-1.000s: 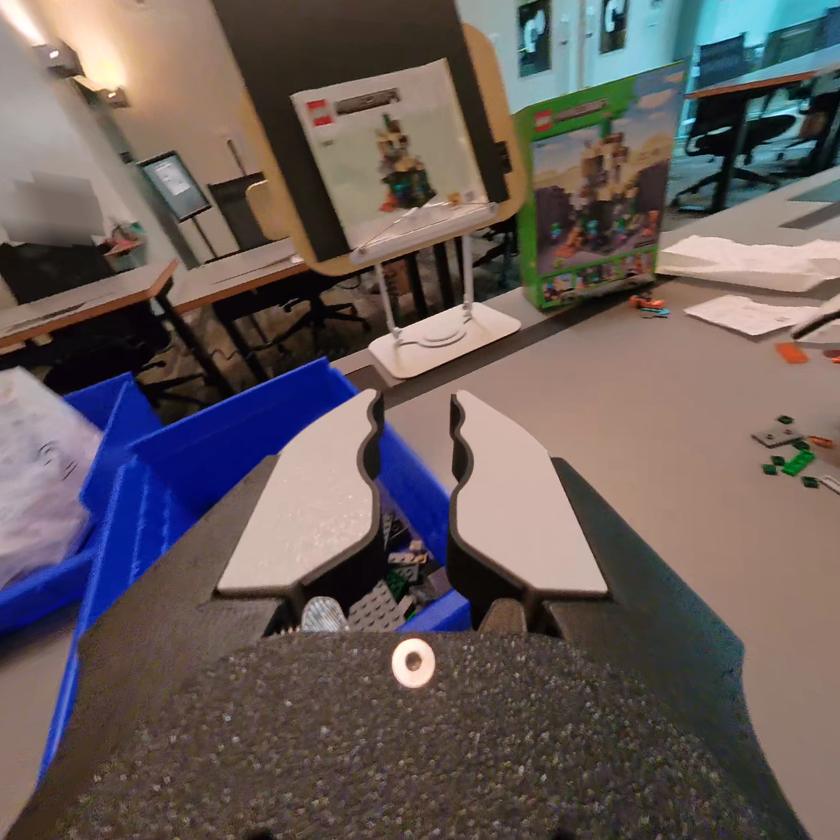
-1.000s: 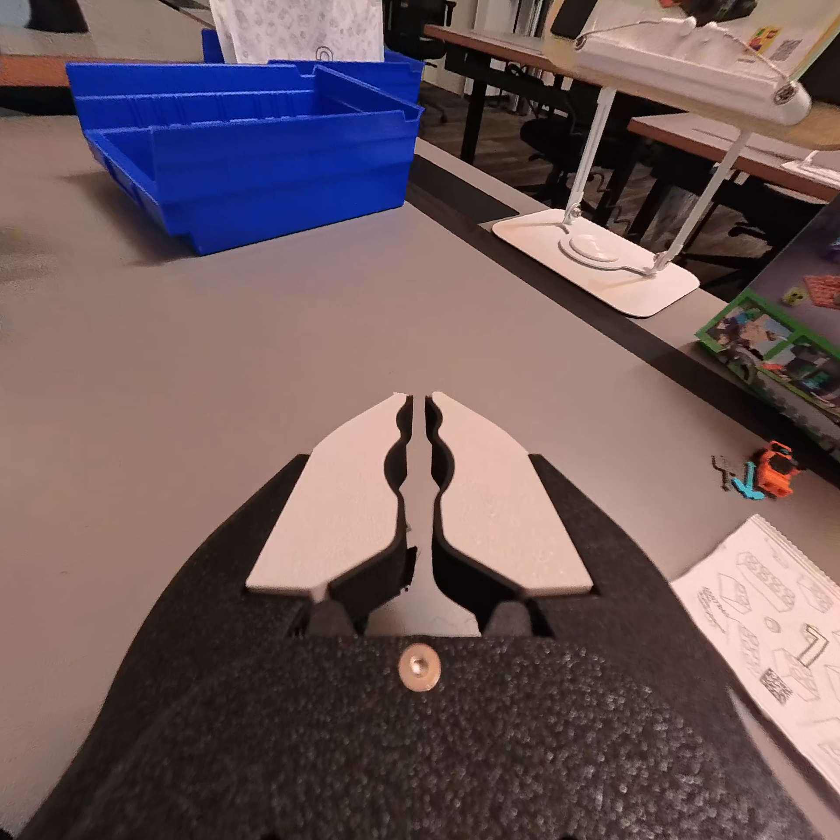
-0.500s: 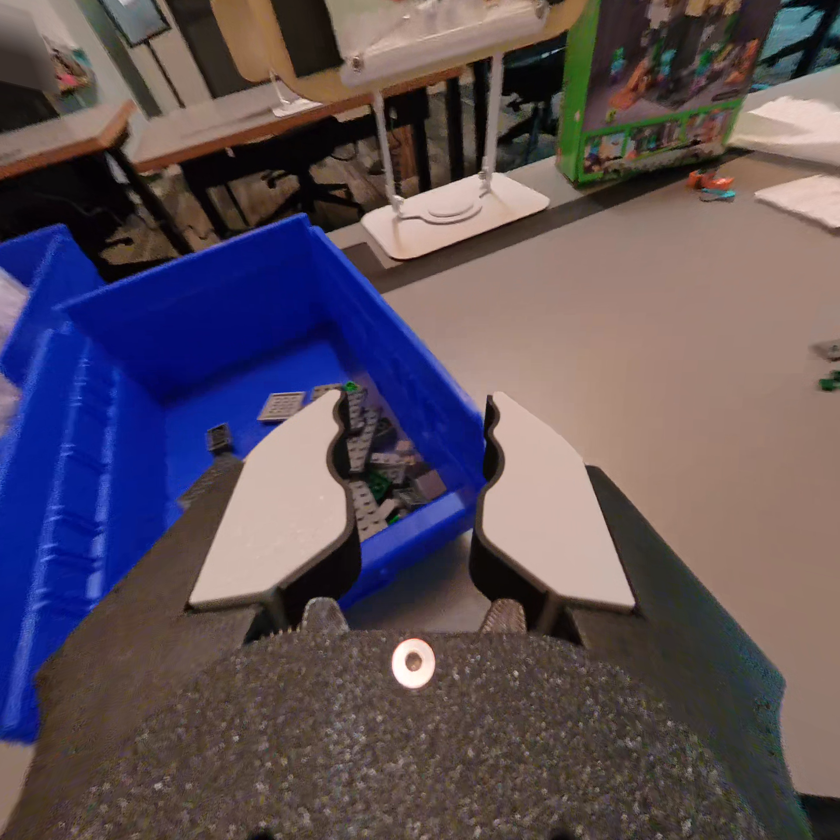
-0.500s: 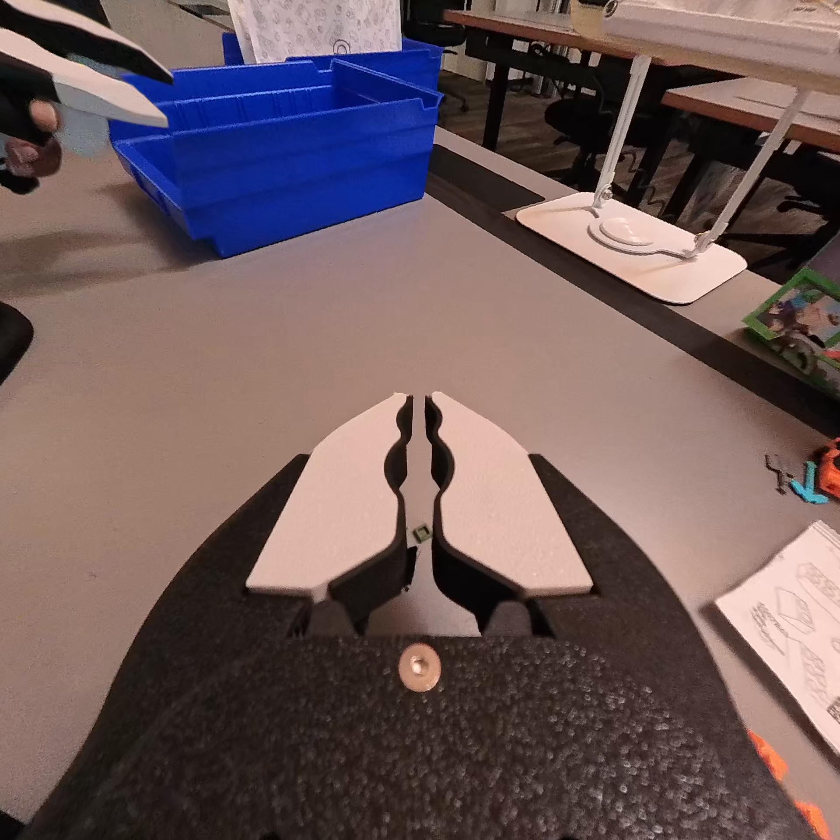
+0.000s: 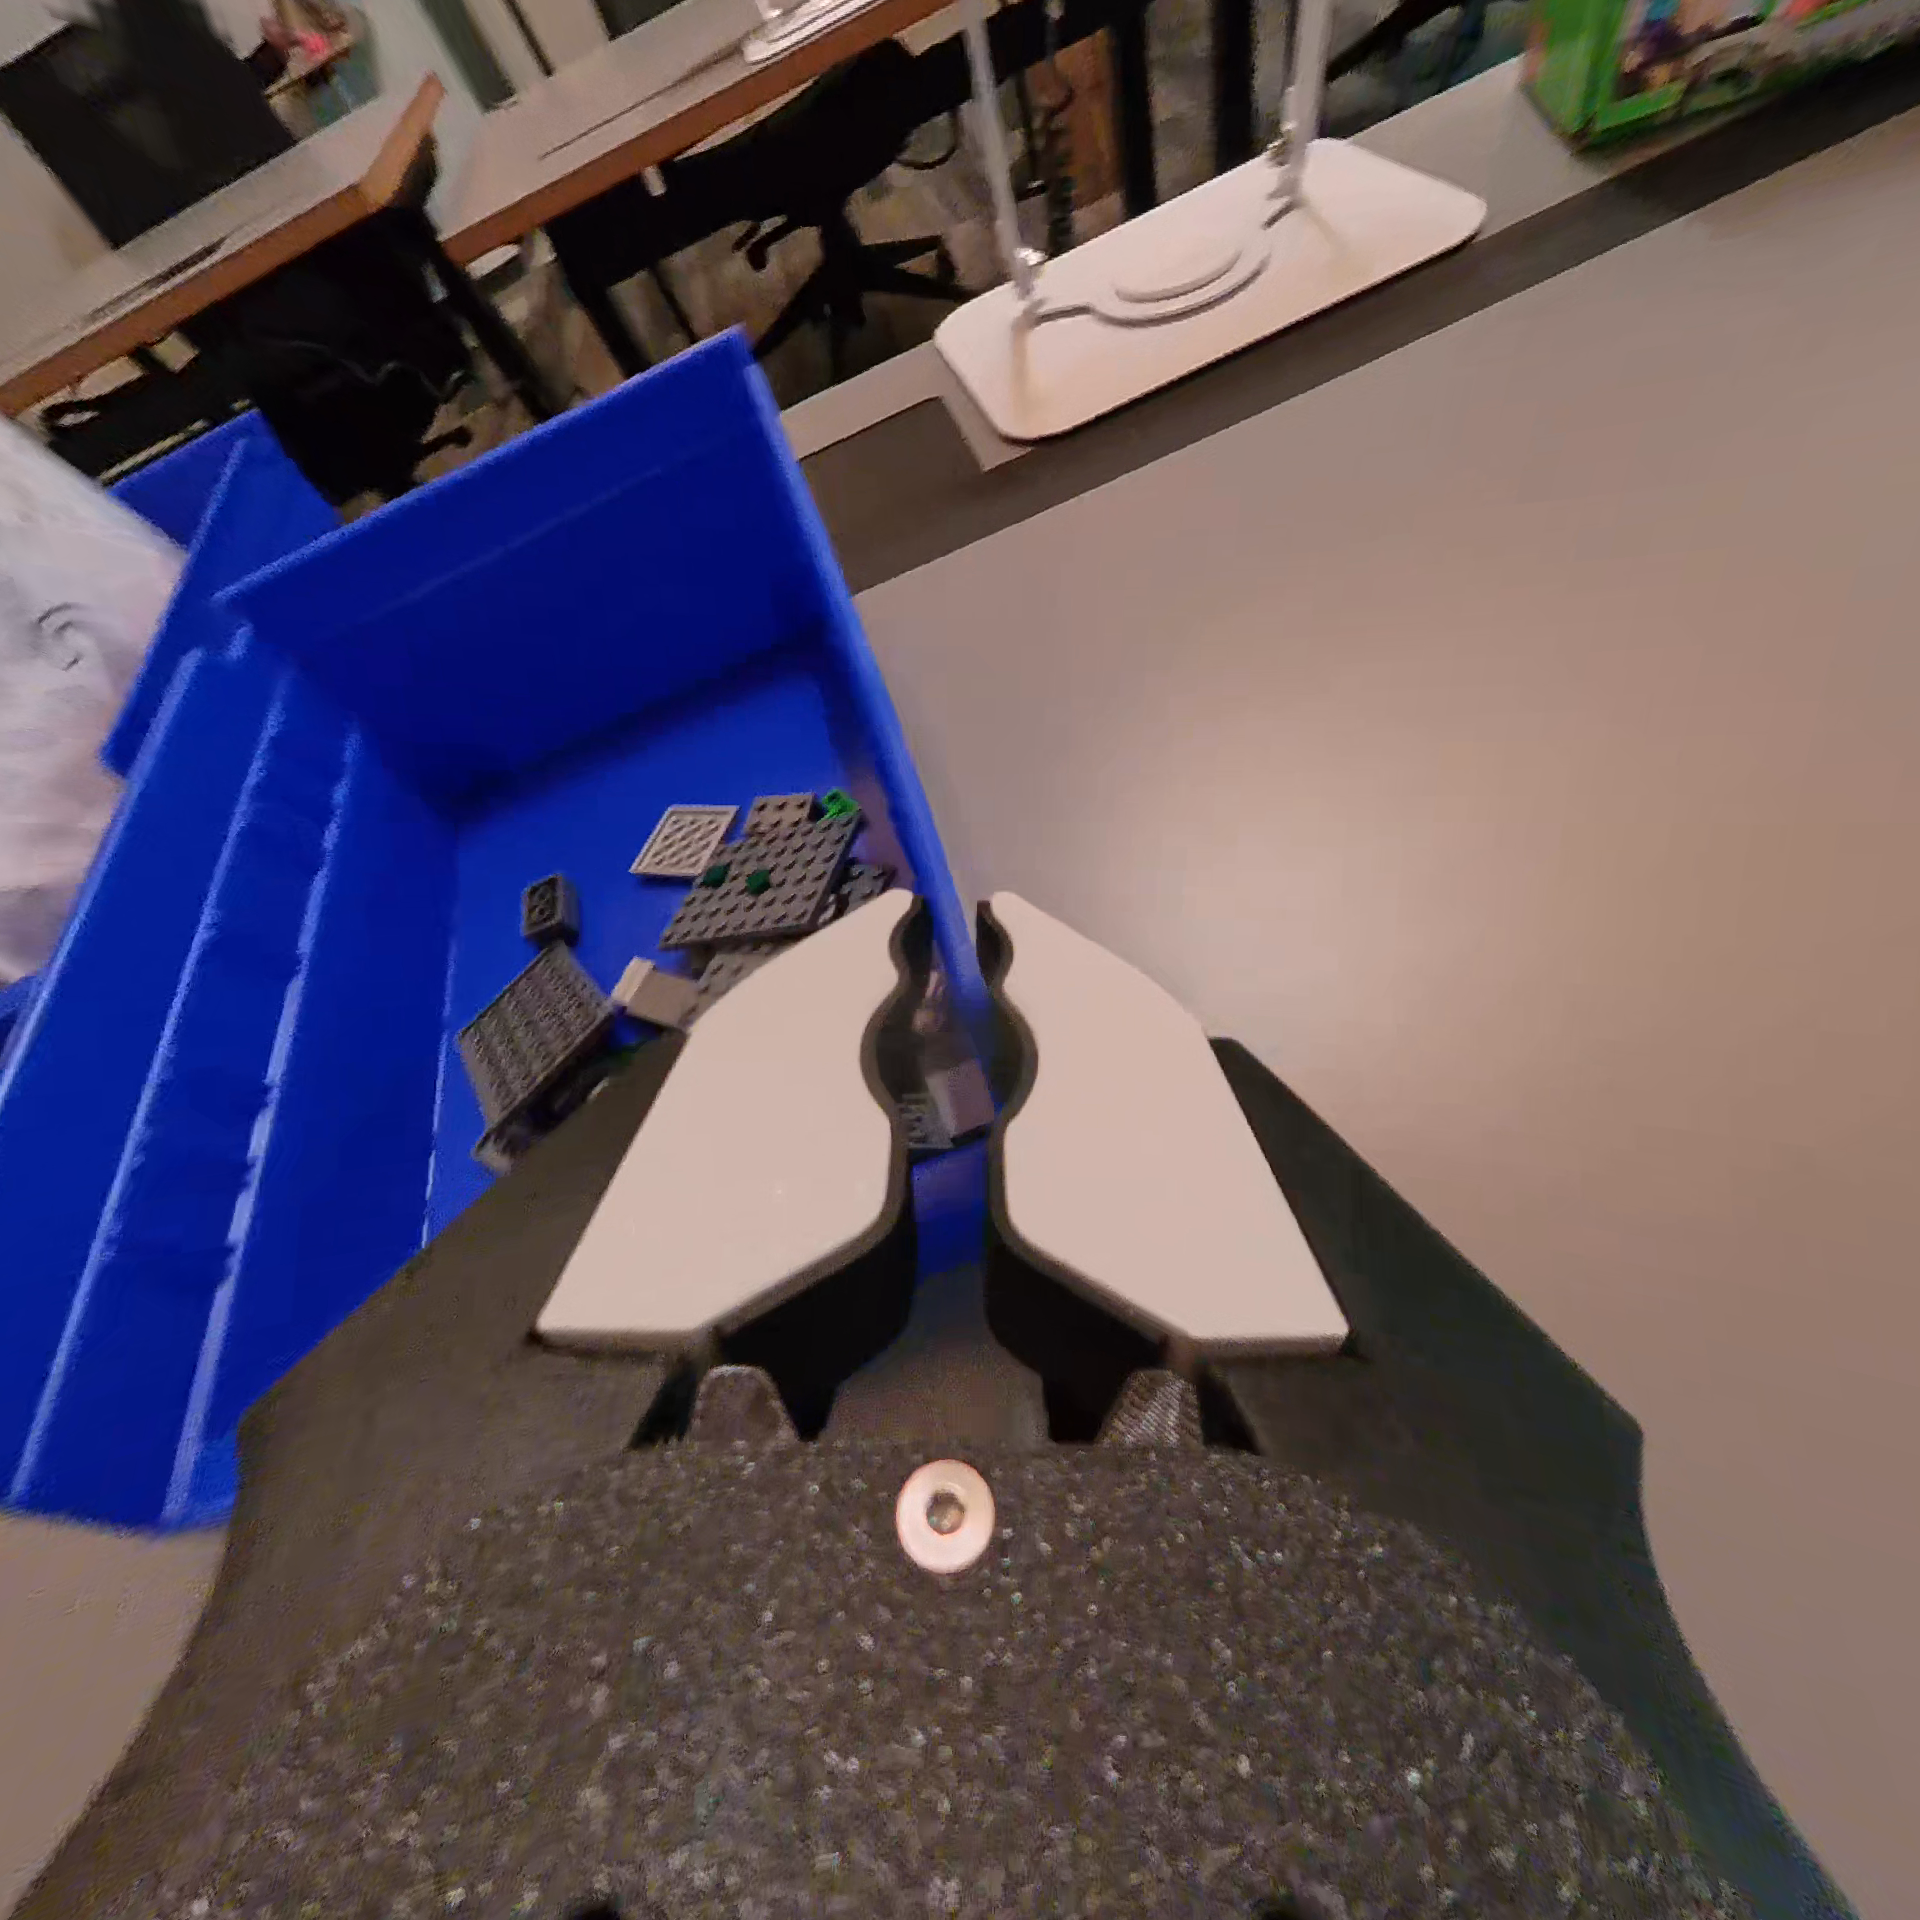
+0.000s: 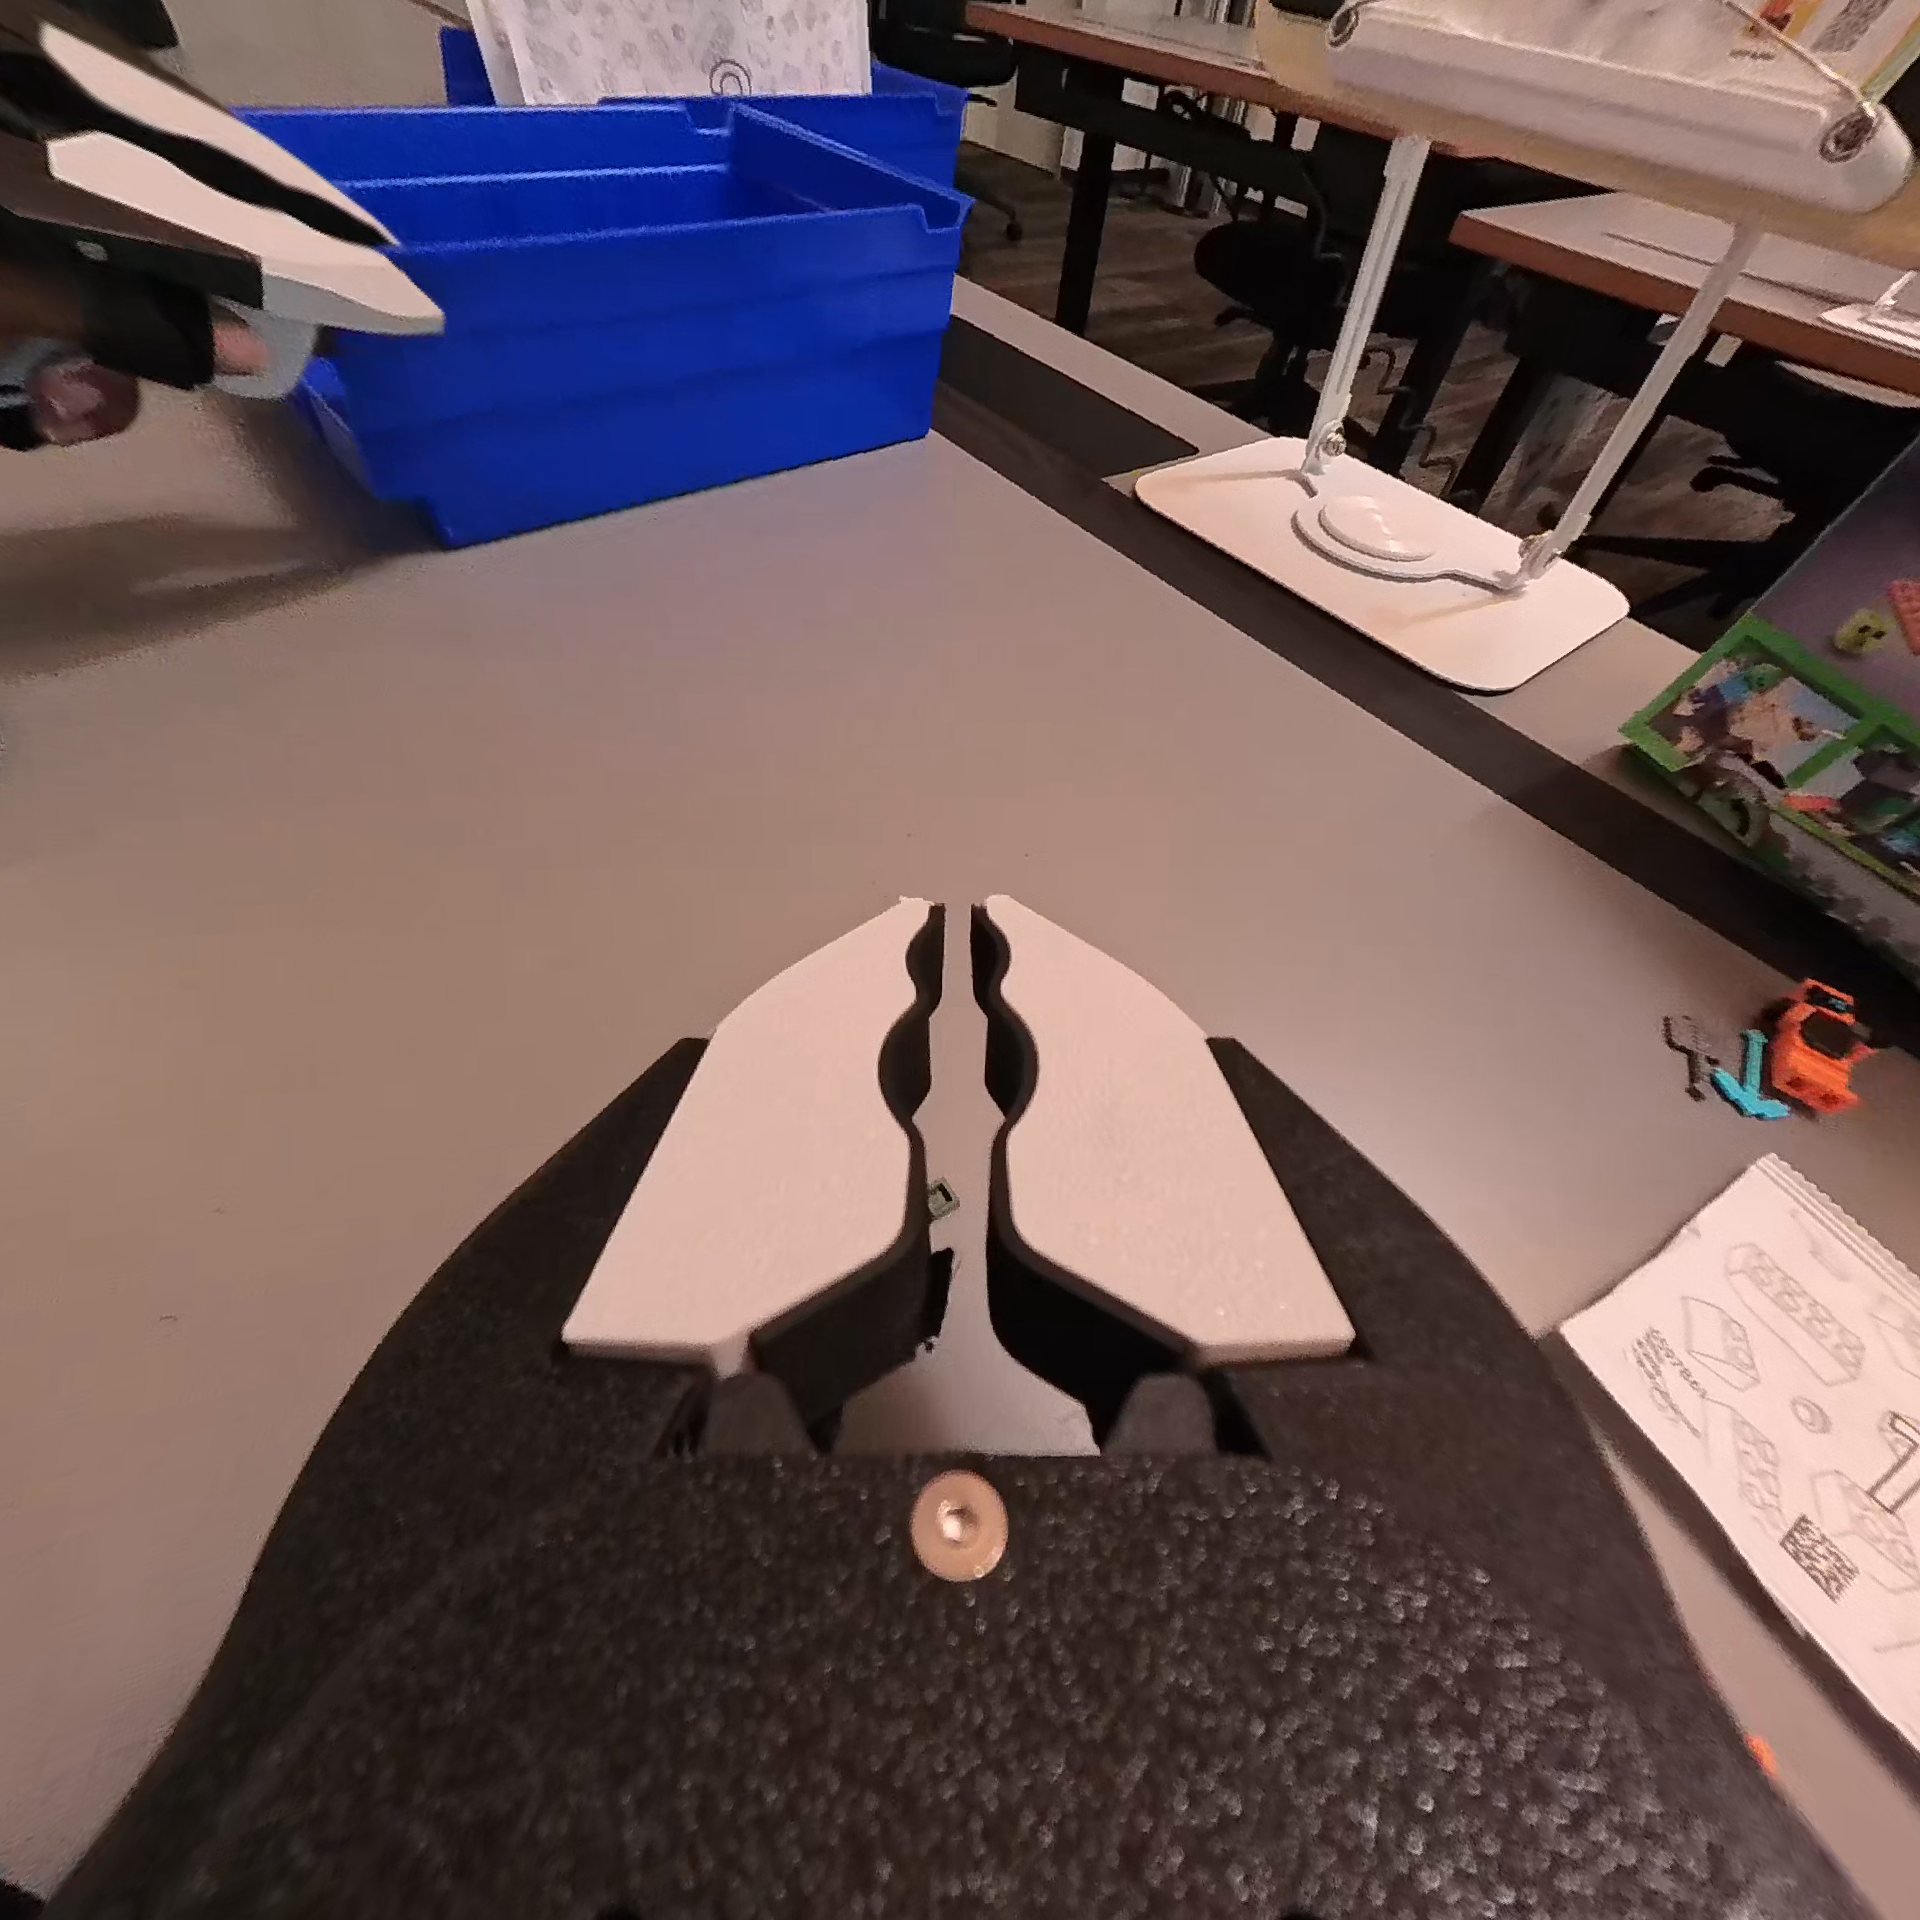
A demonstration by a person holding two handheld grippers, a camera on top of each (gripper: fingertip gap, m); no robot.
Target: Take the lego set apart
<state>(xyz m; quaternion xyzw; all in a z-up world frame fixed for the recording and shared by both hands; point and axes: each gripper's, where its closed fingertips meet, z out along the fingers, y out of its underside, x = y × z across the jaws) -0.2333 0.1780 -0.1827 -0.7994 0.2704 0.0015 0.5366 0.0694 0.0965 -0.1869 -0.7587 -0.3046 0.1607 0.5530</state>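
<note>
Two grippers are counted: the left gripper and the right gripper. Two blue bins are seen on the worktop. One white stand, one green box, one printed sheet and one orange lego piece are counted. Several grey lego plates lie in one bin; their number cannot be told exactly.

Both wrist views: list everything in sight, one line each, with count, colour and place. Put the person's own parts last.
Bin: one, blue, table's left side.
Second bin: one, blue, behind the first, holding a pale patterned bag.
Loose plates and bricks: several, mostly grey, a few green, inside the near bin.
Stand base: one, white, far table edge.
Set box: one, green-edged, far right.
Small build: one, orange, beside a teal piece.
Printed sheet: one, white, near right.
Table: one, grey.
Left gripper: nearly closed, empty, over the bin's right wall.
Right gripper: nearly closed, empty, over the table.
</note>
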